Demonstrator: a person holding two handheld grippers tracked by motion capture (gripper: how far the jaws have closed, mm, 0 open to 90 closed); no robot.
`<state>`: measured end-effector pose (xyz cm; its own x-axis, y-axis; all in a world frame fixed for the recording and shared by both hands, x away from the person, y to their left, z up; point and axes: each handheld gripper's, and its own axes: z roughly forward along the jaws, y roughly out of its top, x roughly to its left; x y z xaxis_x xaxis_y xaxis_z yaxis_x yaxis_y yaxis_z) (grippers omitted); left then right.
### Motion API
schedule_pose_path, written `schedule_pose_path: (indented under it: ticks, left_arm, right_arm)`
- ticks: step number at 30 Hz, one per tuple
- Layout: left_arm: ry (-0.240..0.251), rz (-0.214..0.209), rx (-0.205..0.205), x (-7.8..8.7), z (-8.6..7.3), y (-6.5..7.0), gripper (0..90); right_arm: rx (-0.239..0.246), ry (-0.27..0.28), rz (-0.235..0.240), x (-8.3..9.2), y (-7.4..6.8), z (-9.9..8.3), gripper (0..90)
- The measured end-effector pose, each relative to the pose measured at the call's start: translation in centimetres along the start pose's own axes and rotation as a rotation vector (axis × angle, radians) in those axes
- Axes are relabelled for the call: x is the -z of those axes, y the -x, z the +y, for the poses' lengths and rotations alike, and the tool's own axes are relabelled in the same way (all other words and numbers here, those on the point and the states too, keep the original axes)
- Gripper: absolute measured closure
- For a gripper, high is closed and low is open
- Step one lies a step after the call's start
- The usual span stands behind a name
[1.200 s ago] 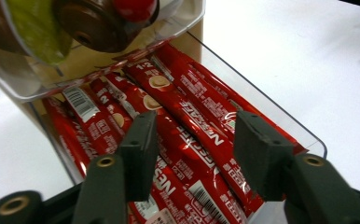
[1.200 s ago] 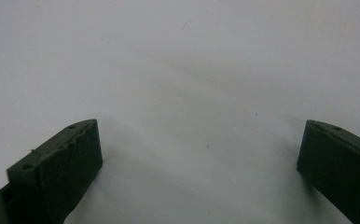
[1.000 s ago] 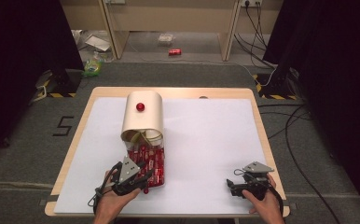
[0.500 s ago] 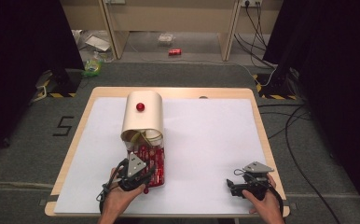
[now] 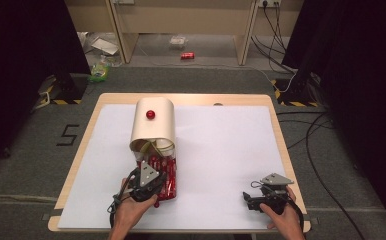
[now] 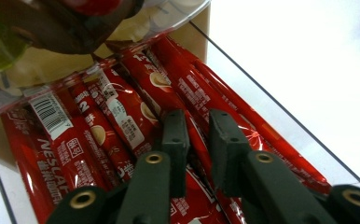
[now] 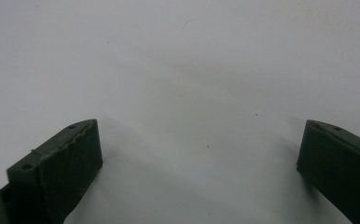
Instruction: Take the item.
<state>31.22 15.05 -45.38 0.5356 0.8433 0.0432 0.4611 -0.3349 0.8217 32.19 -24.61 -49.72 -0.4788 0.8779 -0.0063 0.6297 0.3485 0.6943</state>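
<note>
The red coffee sachets (image 6: pixel 122 121) are lying in a clear tray (image 6: pixel 280 116) at lower centre-left of the high view, below a cream bin (image 5: pixel 153 125) — none is lifted out yet. The left claw (image 6: pixel 197 144) is reaching in, its jaws just narrowing around one sachet (image 6: pixel 197 135), seemingly pinching it. The right claw (image 7: pixel 199 158) is resting wide apart over the white worktop (image 7: pixel 178 56) — holding nothing.

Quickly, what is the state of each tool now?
Left tool: has just been closing, now shut on a red Nescafe sachet in the clear tray.
Right tool: open, holding nothing.
</note>
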Motion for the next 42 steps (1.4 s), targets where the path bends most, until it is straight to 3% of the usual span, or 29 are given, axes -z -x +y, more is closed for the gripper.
schedule_pose_path:
  ticks: [9, 19, 21, 28, 42]
  left_arm:
    - [0.022, 0.003, -0.008, 0.2, 0.1, -0.1, 85.4]
    - [0.034, -0.031, -0.017, 1.2, 0.6, -1.0, 87.6]
    - [0.028, -0.033, -0.032, 1.6, 0.7, -1.2, 87.7]
    - [0.025, -0.056, -0.025, 2.8, 0.9, -2.2, 88.1]
    - [0.001, -0.113, -0.046, 4.4, 0.7, -2.8, 88.0]
  right_arm:
    - [0.0, 0.0, 0.0, 0.0, 0.0, 0.0, 0.4]
    - [0.0, 0.0, 0.0, 0.0, 0.0, 0.0, 0.4]
    - [0.0, 0.0, 0.0, 0.0, 0.0, 0.0, 0.4]
    - [0.0, 0.0, 0.0, 0.0, 0.0, 0.0, 0.4]
    - [0.0, 0.0, 0.0, 0.0, 0.0, 0.0, 0.4]
